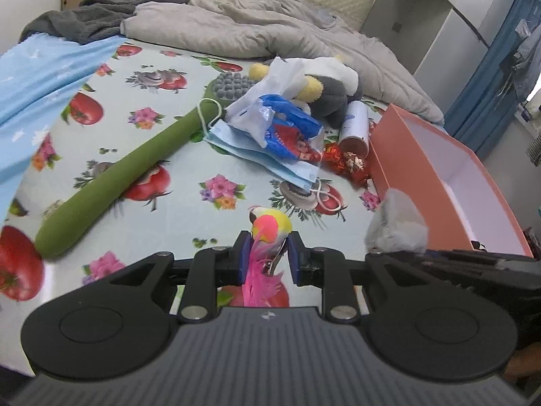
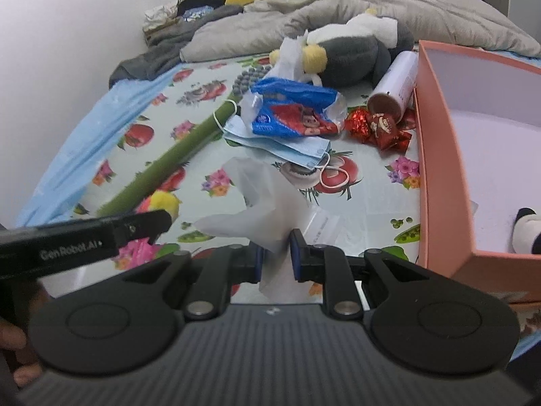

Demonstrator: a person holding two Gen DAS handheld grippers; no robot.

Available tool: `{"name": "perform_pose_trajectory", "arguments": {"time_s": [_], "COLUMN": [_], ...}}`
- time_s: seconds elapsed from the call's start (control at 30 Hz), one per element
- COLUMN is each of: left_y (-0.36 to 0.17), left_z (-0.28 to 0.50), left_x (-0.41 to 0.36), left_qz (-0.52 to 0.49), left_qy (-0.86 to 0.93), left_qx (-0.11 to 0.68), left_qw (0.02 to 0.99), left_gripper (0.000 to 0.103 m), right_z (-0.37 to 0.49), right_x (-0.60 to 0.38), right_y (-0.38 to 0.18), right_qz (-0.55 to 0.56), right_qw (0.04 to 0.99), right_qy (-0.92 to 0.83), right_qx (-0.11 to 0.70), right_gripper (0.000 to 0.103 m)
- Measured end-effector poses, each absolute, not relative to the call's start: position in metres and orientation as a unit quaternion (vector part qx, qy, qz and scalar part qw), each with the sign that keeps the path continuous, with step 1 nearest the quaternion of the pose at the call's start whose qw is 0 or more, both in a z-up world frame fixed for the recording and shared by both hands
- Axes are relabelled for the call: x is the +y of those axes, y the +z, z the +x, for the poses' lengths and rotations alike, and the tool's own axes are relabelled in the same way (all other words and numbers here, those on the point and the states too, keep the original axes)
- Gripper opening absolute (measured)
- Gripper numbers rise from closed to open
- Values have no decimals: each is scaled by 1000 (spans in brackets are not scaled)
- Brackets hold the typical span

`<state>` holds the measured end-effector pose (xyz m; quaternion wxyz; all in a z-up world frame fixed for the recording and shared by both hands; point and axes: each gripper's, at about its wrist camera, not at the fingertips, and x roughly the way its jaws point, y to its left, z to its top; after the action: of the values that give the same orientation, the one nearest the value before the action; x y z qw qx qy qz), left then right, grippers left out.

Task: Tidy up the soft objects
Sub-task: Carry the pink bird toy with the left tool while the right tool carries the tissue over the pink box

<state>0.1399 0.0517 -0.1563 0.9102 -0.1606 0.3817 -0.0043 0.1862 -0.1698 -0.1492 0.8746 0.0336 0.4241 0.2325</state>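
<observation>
My left gripper [image 1: 268,242] is shut on a small toy parrot [image 1: 270,226] with a pink and yellow head and pink tail feathers, held above the flowered bedsheet [image 1: 135,155]. My right gripper [image 2: 276,248] is shut on a thin white plastic bag [image 2: 257,199], lifted off the bed; the bag [image 1: 395,223] also shows blurred at the right of the left wrist view. The left gripper's arm [image 2: 84,237] crosses the right wrist view at the left, with the parrot [image 2: 164,203] at its tip. An orange box [image 2: 449,169] stands open at the right.
On the bed lie a long green plush stick [image 1: 111,182], blue face masks [image 1: 267,155], a blue and red plastic bag [image 1: 290,132], a grey and white plush penguin [image 2: 351,54], a white tube [image 2: 395,84] and red candy wrappers [image 2: 382,128]. A grey quilt [image 1: 270,30] is bunched behind. A black and white plush [image 2: 525,230] sits in the box.
</observation>
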Motion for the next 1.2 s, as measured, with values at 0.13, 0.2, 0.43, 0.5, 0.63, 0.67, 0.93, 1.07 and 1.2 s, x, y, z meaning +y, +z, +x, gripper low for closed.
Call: {"name": "perform_pose_trajectory", "arguments": {"time_s": [0.13, 0.2, 0.43, 0.5, 0.63, 0.67, 0.93, 1.07, 1.2], "left_y": [-145, -136, -100, -88, -65, -60, -19, -3, 12], "left_z": [126, 122, 121, 121, 122, 123, 139, 160, 190], "left_x": [52, 51, 45, 43, 36, 35, 13, -4, -30], "left_qz": [-167, -167, -162, -162, -163, -161, -159, -176, -172], "left_qy": [-3, -7, -26, -28, -40, -39, -72, -98, -127], "left_qx": [374, 366, 338, 328, 308, 303, 272, 264, 259], "left_qw": [913, 916, 927, 930, 937, 938, 946, 943, 942], "left_gripper": [27, 27, 27, 27, 27, 27, 27, 27, 27], "right_z": [175, 171, 165, 164, 164, 165, 174, 186, 207], "right_x": [-176, -178, -190, -195, -206, -208, -241, -255, -278], "right_y": [-140, -136, -103, -93, -74, -70, -39, -20, -1], "right_qz": [36, 38, 58, 60, 64, 64, 84, 77, 83], "right_qw": [878, 880, 895, 900, 911, 912, 926, 937, 945], "right_qy": [232, 231, 231, 231, 223, 223, 206, 199, 182], "right_qx": [417, 414, 377, 365, 342, 338, 305, 277, 257], "right_gripper": [20, 20, 20, 20, 20, 20, 20, 20, 20]}}
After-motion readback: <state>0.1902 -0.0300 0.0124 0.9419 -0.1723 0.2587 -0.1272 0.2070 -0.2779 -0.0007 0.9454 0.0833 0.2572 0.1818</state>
